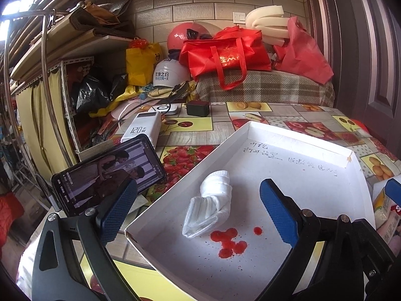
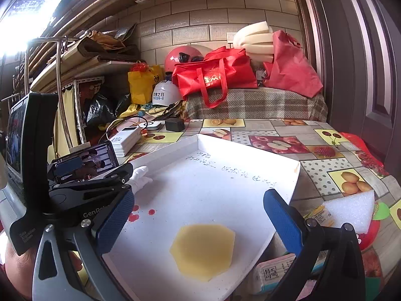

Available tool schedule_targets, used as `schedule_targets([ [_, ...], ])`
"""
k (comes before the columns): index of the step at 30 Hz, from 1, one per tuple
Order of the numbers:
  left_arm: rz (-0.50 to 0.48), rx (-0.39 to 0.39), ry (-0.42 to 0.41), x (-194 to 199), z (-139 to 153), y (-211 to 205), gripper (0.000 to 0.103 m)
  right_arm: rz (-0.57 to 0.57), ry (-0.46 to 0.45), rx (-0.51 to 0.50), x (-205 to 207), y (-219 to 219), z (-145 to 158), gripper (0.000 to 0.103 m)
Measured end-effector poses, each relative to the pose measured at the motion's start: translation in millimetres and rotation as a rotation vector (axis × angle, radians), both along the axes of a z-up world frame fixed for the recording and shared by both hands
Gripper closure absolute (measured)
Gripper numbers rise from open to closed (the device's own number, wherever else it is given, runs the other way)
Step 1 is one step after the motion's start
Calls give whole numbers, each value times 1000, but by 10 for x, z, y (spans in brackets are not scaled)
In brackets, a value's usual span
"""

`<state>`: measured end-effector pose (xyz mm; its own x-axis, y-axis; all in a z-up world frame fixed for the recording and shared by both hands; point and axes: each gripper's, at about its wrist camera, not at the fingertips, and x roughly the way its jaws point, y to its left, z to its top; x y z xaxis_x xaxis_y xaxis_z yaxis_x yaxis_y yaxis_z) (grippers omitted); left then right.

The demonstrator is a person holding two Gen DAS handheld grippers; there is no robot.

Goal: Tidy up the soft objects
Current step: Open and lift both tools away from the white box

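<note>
A shallow white tray (image 1: 300, 135) lies on the fruit-print table; it also shows in the right wrist view (image 2: 288, 188). A rolled white sock (image 1: 213, 200) lies inside it, beside red stains (image 1: 229, 242). My left gripper (image 1: 198, 208) is open and empty, its fingers either side of the sock and just above it. In the right wrist view a yellow hexagonal sponge (image 2: 203, 249) lies in the tray, between the fingers of my open, empty right gripper (image 2: 198, 220). The sock's tip (image 2: 140, 178) peeks out behind the left gripper body.
A phone (image 1: 110, 173) playing video leans at the tray's left. A white power bank (image 1: 142, 128) and a black charger (image 1: 198, 107) lie behind. White foam (image 2: 351, 210) and small packets (image 2: 275, 271) lie right of the tray. Red bags (image 1: 225, 55) and helmets sit at the back.
</note>
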<state>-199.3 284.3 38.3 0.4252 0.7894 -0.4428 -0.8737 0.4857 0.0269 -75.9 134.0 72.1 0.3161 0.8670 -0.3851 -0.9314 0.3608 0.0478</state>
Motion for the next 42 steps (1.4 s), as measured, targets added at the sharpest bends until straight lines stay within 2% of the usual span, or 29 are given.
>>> schedule_targets([
  [13,32,52,-10,-31,40,-123,4,26,-35,27,-123,-114,15,0],
  [23,41,76,24,5,42,-245,4,36,-39,28,-181,-225,14,0],
  [42,27,74,24,-32,18,-465,4,44,23,13,-93,-492,-1,0],
])
